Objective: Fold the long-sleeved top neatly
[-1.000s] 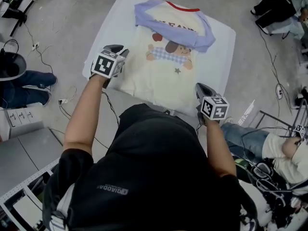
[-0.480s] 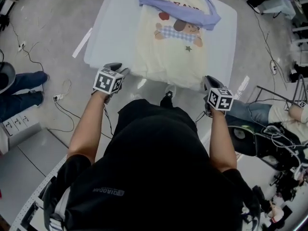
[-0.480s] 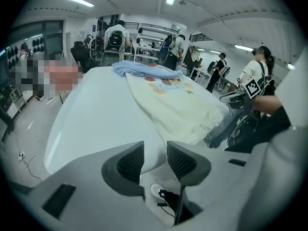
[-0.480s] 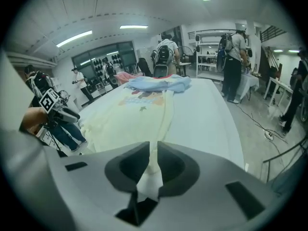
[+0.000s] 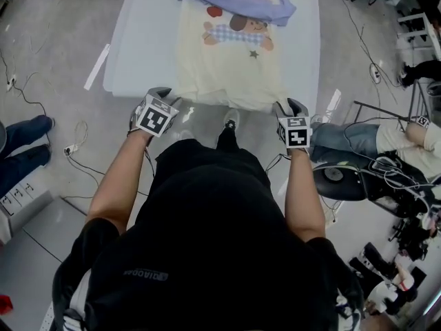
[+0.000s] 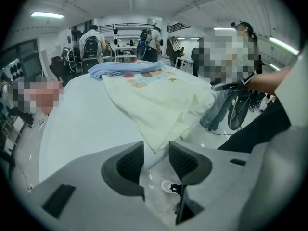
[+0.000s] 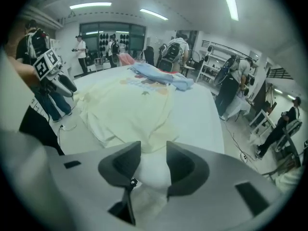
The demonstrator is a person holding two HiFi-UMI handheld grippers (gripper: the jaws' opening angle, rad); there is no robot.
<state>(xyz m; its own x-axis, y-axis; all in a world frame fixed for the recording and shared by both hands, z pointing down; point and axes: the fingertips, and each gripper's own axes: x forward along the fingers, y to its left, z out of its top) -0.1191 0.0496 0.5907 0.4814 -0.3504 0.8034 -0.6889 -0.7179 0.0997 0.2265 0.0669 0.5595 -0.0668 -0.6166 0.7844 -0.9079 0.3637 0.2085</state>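
Head view alone resolves the cartoon print (image 5: 238, 32) on the top (image 5: 227, 74)

Ceiling strips (image 7: 90, 5) cast bright, even light; gripper views warp and darken at their edges.

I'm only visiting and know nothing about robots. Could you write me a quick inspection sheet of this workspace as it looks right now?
Surface: table under a smooth white cover.
Job's things: cream long-sleeved top lies flat, its lavender sleeves folded across the chest, hem at the table's near edge.
Clutter: nothing seen on the table.
Grippers: left gripper and right gripper each sit at a hem corner. Both sets of jaws are apart and have just been opening. The cloth reaches the jaw tips and is not pinched.
Cables: loose cables on the floor beside the table.
Surroundings: a seated person at the right, another's legs at the left.
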